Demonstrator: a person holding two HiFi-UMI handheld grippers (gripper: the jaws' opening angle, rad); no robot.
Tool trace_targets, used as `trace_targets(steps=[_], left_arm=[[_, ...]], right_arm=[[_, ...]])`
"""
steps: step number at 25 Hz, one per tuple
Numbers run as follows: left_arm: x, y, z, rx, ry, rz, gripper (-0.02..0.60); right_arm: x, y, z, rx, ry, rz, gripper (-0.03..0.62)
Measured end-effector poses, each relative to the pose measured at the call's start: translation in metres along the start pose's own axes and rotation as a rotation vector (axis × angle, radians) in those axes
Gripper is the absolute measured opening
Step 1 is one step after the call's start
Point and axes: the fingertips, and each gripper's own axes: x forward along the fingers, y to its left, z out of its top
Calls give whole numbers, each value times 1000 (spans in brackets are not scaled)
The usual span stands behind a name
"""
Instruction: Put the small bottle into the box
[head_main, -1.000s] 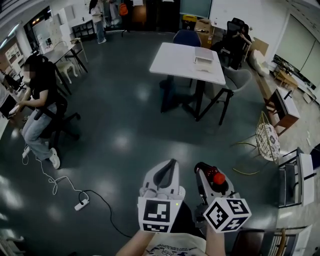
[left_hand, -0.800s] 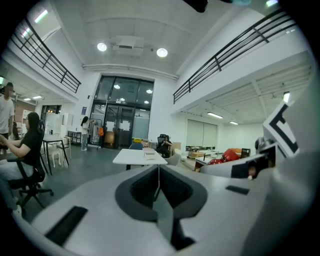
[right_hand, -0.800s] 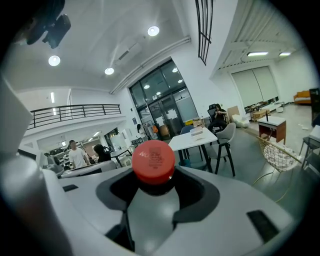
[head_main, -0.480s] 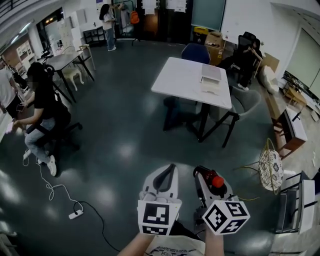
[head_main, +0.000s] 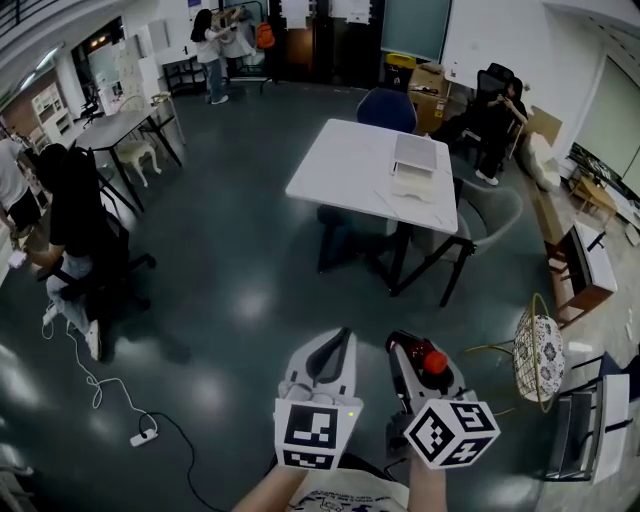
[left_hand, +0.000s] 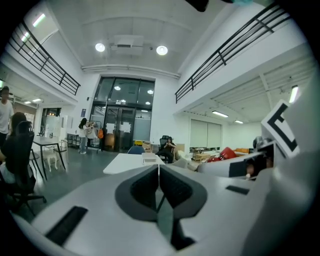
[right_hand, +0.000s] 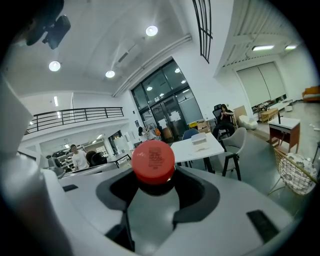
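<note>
At the far left of the head view, a seated person (head_main: 75, 225) in a dark top sits on a chair. Below them, a power strip (head_main: 139, 437) lies on the dark glossy floor (head_main: 230, 250), its cable trailing away.

The left gripper (head_main: 343, 340) is held low at the centre, above the floor. In the left gripper view, its two pale jaws are pressed together along a thin seam (left_hand: 159, 170), with nothing between them.

Just beside it is the right gripper (head_main: 415, 358), which clamps the small bottle (head_main: 436, 360). In the right gripper view, the bottle's red cap (right_hand: 153, 161) stands up out of the dark recess between the jaws, and the jaws close on the dark neck under it. Little of the bottle's body shows.

Farther out and above the grippers in the head view stands a white table (head_main: 350, 170) on dark legs. The box (head_main: 413, 160), pale and flat, lies near the table's right edge. The bottle is well apart from the box, still in the jaws and over the floor.

A blue chair (head_main: 388, 108) stands behind the table, and another person (head_main: 500, 98) sits beyond it. At the right edge, a wire basket (head_main: 538, 348) with patterned cloth stands on the floor.
</note>
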Motion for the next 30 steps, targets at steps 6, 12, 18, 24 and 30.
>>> trace_targets(steps=[6,12,18,24,30], left_arm=[[35,1,-1,-4,18,-17,20],[78,16,2,-9,27,-29,20],[134,46,19,-14,15,-49,20],[192,72,36,-2,5,-86,20],[239,100,47,8,7,-110,20]], right_arm=[[25,-22,6,17,11,-13,227],[62,-37,17,19,19,-27,227],[118,-47,44,6,15,-48,227],[175,-59,73,4,-7,-70,227],[225,-66,88,20,-10,-87,227]])
